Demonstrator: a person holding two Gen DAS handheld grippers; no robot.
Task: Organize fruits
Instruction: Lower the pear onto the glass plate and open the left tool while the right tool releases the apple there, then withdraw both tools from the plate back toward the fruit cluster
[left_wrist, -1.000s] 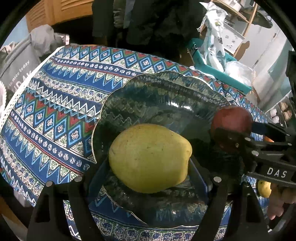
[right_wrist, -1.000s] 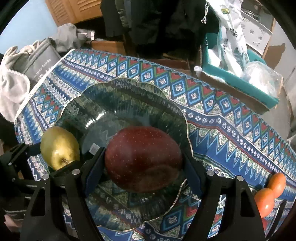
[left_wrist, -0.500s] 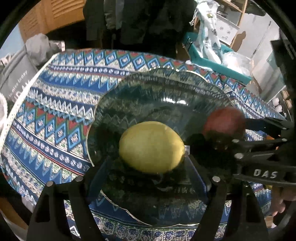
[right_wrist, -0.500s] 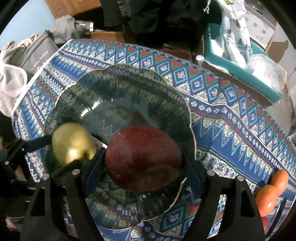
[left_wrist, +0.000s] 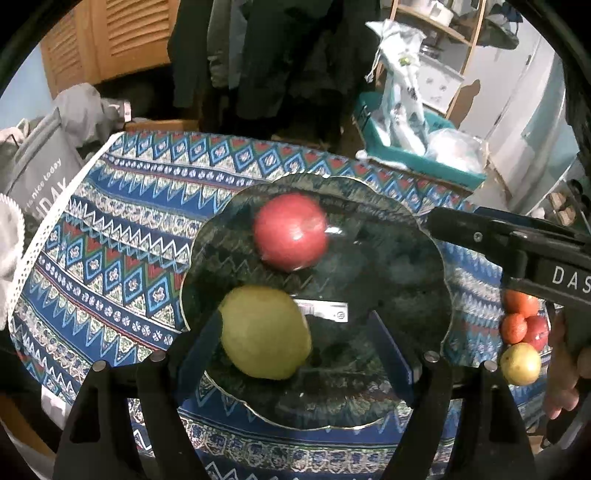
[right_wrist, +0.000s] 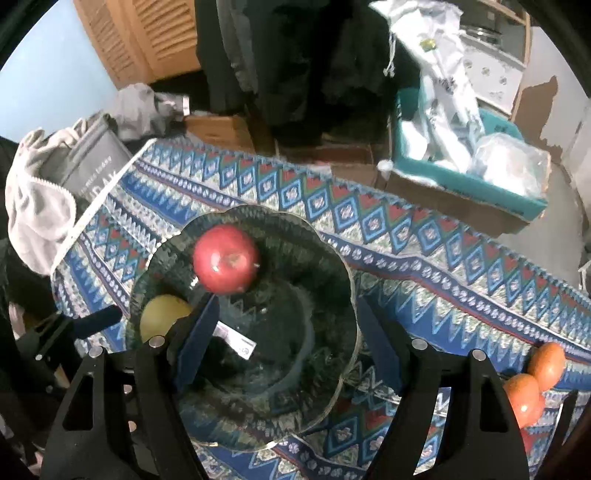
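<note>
Both claws were seen spread wide, nothing gripped: left claw, right claw. Red apple and yellow pear were found resting in the glass bowl. Fruit judged firm, smooth, roll-prone; best pinched across the widest part. Bowl judged fragile.

glass plate: 1 | red apple: 1 | yellow pear: 1 | teal bin: 1

Left tool with fingers spread wide, nothing between; right tool likewise agape, empty
</note>
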